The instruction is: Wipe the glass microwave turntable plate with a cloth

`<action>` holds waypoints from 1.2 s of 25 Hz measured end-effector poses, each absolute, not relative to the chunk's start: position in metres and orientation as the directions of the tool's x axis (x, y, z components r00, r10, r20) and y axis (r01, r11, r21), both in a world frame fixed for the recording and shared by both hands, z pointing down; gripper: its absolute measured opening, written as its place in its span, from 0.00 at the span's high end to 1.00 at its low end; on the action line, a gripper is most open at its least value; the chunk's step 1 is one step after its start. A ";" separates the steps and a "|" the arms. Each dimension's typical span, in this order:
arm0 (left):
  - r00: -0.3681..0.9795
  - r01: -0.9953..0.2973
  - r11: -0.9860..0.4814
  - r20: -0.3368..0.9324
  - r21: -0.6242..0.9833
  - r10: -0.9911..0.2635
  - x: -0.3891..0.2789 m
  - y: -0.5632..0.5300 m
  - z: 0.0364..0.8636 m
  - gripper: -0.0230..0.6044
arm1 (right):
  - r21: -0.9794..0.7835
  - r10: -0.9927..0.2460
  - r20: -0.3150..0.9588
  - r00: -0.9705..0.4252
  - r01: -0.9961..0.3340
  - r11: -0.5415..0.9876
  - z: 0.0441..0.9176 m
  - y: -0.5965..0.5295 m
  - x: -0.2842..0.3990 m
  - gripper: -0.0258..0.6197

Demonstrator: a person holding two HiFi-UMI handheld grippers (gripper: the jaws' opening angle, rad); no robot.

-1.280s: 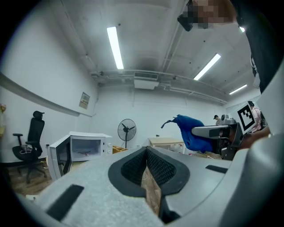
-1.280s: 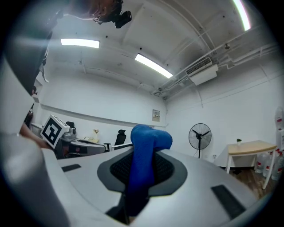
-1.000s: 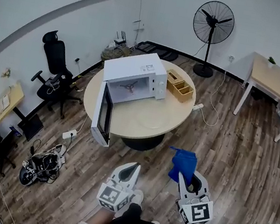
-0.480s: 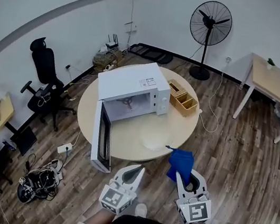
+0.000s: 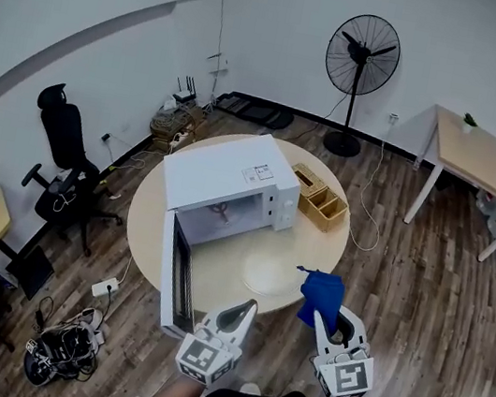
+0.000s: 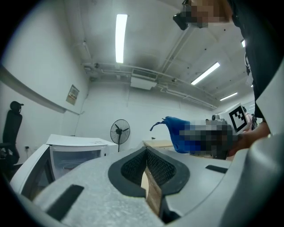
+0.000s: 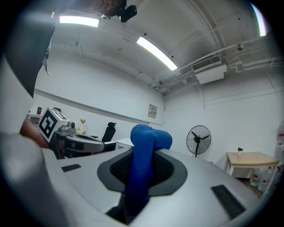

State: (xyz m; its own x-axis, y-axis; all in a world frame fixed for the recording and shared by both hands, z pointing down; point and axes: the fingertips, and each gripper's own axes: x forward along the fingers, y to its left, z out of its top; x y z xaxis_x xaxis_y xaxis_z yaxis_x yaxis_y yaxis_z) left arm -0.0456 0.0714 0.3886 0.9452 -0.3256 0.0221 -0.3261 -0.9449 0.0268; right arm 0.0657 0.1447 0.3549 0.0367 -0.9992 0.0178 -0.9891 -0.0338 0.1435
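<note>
A clear glass turntable plate (image 5: 270, 271) lies on the round table (image 5: 150, 225), near its front edge and just right of the open microwave (image 5: 221, 188). My right gripper (image 5: 328, 325) is shut on a blue cloth (image 5: 322, 296), which bunches up above the jaws (image 7: 148, 142) beside the plate's right rim. My left gripper (image 5: 239, 313) hovers at the table's front edge, jaws shut and empty (image 6: 146, 177).
The microwave door (image 5: 174, 275) hangs open toward me at the left. A wooden organiser (image 5: 321, 200) sits at the table's right. A standing fan (image 5: 358, 65), a side table (image 5: 471, 158), an office chair (image 5: 59, 150) and floor cables (image 5: 60, 350) surround the table.
The view has closed in on the table. Both grippers now sit at its front edge, and the blue cloth has come up beside the glass plate.
</note>
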 end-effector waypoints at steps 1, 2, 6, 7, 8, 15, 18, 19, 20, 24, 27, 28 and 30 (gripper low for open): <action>0.945 -0.326 -0.945 0.022 0.033 -0.326 -0.042 0.066 0.389 0.96 | 0.143 -0.999 0.024 0.040 -0.989 -0.036 0.356 0.140 0.070 0.86; 0.945 -0.326 -0.944 0.023 0.039 -0.326 -0.038 0.061 0.390 0.96 | 0.142 -0.999 0.029 0.040 -0.989 -0.036 0.356 0.135 0.074 0.86; 0.946 -0.323 -0.945 0.026 0.047 -0.323 -0.020 0.044 0.388 0.96 | 0.128 -0.999 0.038 0.036 -0.991 -0.031 0.357 0.118 0.092 0.86; 0.947 -0.322 -0.946 0.027 0.046 -0.321 -0.013 0.040 0.388 0.96 | 0.124 -0.999 0.041 0.035 -0.992 -0.030 0.358 0.113 0.100 0.86; 0.946 -0.322 -0.946 0.030 0.044 -0.321 -0.006 0.036 0.389 0.96 | 0.121 -0.999 0.045 0.031 -0.992 -0.026 0.360 0.108 0.107 0.86; 0.913 -0.405 -0.914 0.057 0.032 -0.403 0.033 -0.016 0.397 0.96 | 0.119 -0.998 0.045 -0.046 -0.992 0.051 0.362 0.047 0.156 0.86; 0.885 -0.463 -0.885 0.069 0.040 -0.460 0.044 -0.039 0.404 0.96 | 0.128 -0.994 0.047 -0.103 -0.986 0.108 0.361 0.021 0.172 0.86; 0.875 -0.483 -0.875 0.068 0.041 -0.479 0.048 -0.046 0.404 0.96 | 0.134 -0.991 0.049 -0.123 -0.983 0.128 0.360 0.013 0.178 0.86; 0.864 -0.502 -0.864 0.067 0.043 -0.498 0.052 -0.052 0.403 0.96 | 0.139 -0.988 0.052 -0.143 -0.979 0.149 0.360 0.004 0.184 0.86; 0.816 -0.576 -0.815 0.088 0.058 -0.571 0.061 -0.074 0.411 0.96 | 0.134 -0.974 0.069 -0.218 -0.965 0.225 0.368 -0.024 0.201 0.86; 0.775 -0.630 -0.774 0.113 0.060 -0.622 0.059 -0.084 0.416 0.96 | 0.109 -0.960 0.084 -0.268 -0.955 0.276 0.377 -0.037 0.206 0.86; 0.761 -0.647 -0.760 0.119 0.060 -0.638 0.058 -0.086 0.418 0.96 | 0.102 -0.954 0.090 -0.286 -0.950 0.294 0.380 -0.041 0.205 0.86; 0.736 -0.675 -0.735 0.128 0.060 -0.665 0.053 -0.093 0.423 0.96 | 0.093 -0.942 0.101 -0.320 -0.940 0.330 0.390 -0.051 0.204 0.86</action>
